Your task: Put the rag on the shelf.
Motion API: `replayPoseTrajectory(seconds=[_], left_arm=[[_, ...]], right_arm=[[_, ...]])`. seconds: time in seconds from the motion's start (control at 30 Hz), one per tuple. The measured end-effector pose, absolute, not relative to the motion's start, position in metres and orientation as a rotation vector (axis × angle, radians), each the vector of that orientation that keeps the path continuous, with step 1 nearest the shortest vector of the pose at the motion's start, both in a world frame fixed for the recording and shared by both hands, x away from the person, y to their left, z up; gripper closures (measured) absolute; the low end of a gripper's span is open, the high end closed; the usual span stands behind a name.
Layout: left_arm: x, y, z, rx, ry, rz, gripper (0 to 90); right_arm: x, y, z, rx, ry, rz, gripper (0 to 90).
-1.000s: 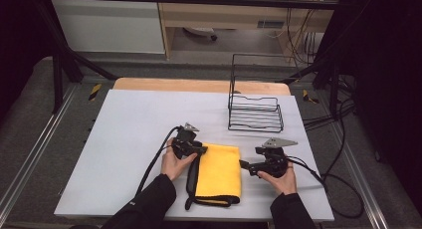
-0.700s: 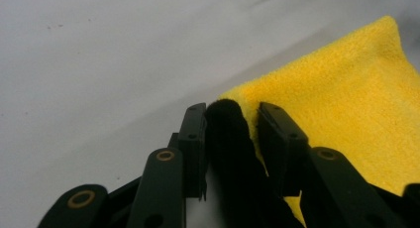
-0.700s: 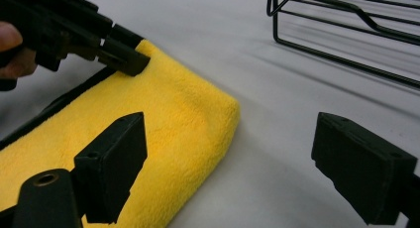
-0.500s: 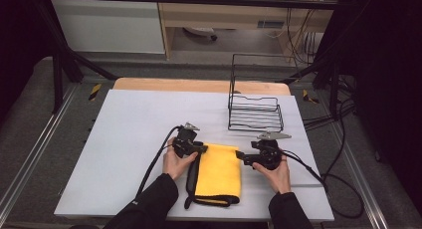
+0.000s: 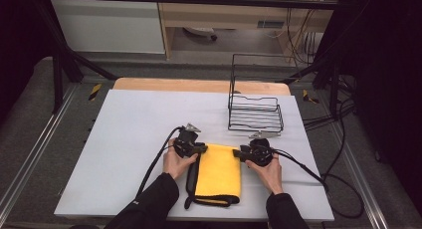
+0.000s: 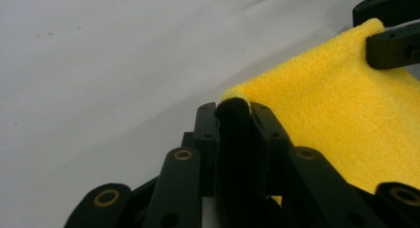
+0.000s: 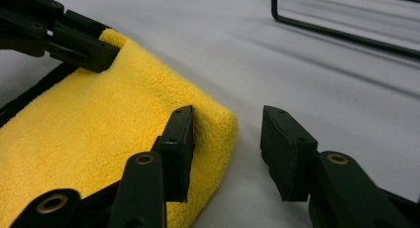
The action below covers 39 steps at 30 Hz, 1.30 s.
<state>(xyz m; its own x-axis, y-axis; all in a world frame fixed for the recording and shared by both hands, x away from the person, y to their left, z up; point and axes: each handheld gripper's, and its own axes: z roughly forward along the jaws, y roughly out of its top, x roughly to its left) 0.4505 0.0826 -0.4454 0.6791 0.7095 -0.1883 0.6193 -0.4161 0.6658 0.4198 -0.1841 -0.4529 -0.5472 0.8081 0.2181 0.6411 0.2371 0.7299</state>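
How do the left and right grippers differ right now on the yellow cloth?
The left gripper is clamped shut on the yellow cloth's far-left corner; the right gripper has its jaws still apart, closing around the far-right corner, one pad touching. Both sit at the cloth's far edge.

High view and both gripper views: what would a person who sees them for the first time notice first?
The bright yellow cloth stands out, lying folded on the white table near its front edge. The left gripper is shut on the cloth's far left corner, while the right gripper, whose jaws have just been closing, straddles the far right corner without yet pinching it. Behind them an empty black wire rack stands on the table.
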Motion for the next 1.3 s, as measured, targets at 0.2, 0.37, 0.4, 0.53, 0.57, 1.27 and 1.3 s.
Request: replayPoseTrajectory(seconds=[0.2, 0.37, 0.4, 0.53, 0.57, 1.27, 1.3], left_arm=[[0.449, 0.081, -0.445, 2.164, 1.009, 0.180, 74.4], [0.448, 0.080, -0.445, 2.164, 1.006, 0.194, 75.2], [0.448, 0.081, -0.445, 2.166, 1.007, 0.184, 75.6], [0.450, 0.084, -0.445, 2.138, 1.027, 0.148, 77.3], [0.450, 0.085, -0.444, 2.144, 1.021, 0.149, 77.7], [0.430, 0.104, -0.412, 1.980, 0.945, 0.205, 78.6], [0.429, 0.106, -0.411, 1.969, 0.942, 0.201, 78.5]], right_arm=[[0.421, -0.182, -0.455, 1.426, 2.320, 1.230, 70.6], [0.421, -0.181, -0.455, 1.480, 2.330, 1.246, 78.2], [0.421, -0.181, -0.455, 1.484, 2.330, 1.251, 79.4], [0.421, -0.181, -0.454, 1.473, 2.327, 1.260, 81.8], [0.420, -0.181, -0.454, 1.475, 2.324, 1.264, 82.1], [0.402, -0.187, -0.418, 1.313, 2.207, 1.459, 82.3], [0.401, -0.187, -0.417, 1.303, 2.201, 1.463, 82.3]])
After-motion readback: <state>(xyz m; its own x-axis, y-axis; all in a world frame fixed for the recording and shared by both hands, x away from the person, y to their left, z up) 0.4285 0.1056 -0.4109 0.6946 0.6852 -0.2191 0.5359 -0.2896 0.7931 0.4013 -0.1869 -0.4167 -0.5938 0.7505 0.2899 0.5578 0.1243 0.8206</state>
